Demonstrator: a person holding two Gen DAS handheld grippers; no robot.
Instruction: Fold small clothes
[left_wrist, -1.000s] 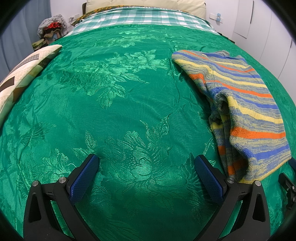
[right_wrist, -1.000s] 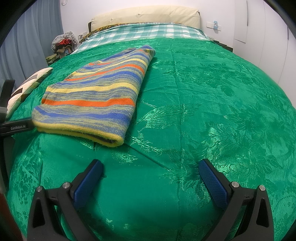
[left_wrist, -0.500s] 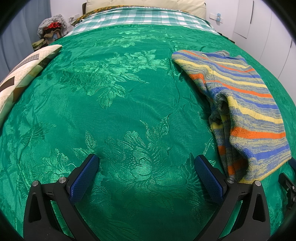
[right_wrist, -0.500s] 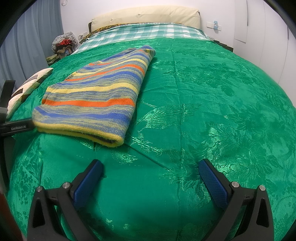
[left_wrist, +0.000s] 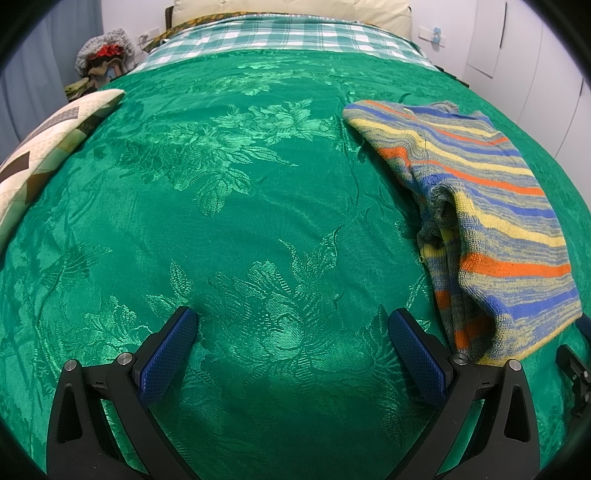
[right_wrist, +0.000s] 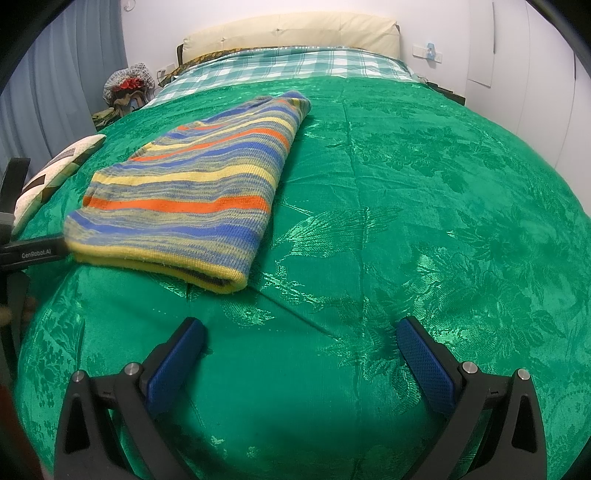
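Observation:
A striped knit garment (left_wrist: 491, 221) in blue, yellow, orange and grey lies folded in a long strip on the green bedspread (left_wrist: 258, 206). In the left wrist view it is to the right of my left gripper (left_wrist: 291, 325), which is open and empty, low over the bedspread. In the right wrist view the garment (right_wrist: 199, 199) lies ahead and to the left of my right gripper (right_wrist: 299, 336), which is open and empty. The garment's near yellow hem sits a short way beyond the right gripper's left finger.
A patchwork pillow (left_wrist: 44, 155) lies at the bed's left edge. A green checked sheet (right_wrist: 288, 66) and a cream headboard (right_wrist: 291, 33) are at the far end. A pile of things (right_wrist: 127, 86) sits by the curtain. White cupboards stand on the right.

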